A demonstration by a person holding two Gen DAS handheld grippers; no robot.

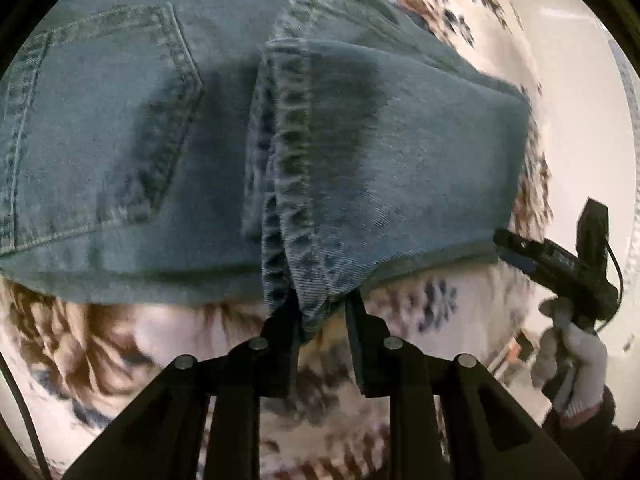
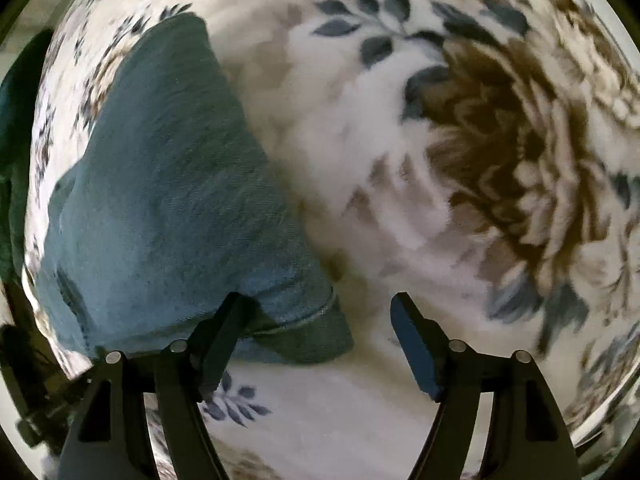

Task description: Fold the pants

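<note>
The pants are blue jeans [image 1: 352, 152], folded on a floral bedspread [image 1: 168, 344]. A back pocket [image 1: 132, 120] shows on the left part; the hemmed leg ends lie across it. My left gripper [image 1: 320, 312] is shut on the hem edge of the jeans. My right gripper [image 2: 316, 320] is open and empty, jaws wide apart, with its left finger resting at the folded corner of the jeans [image 2: 172, 184]. The right gripper also shows in the left wrist view [image 1: 516, 252], held by a gloved hand [image 1: 572, 368] at the jeans' right edge.
The white bedspread with brown and blue flowers [image 2: 500, 140] covers the whole surface. A dark green cloth [image 2: 16, 128] lies at the far left. A pale wall or floor [image 1: 580, 100] runs beyond the bed's right edge.
</note>
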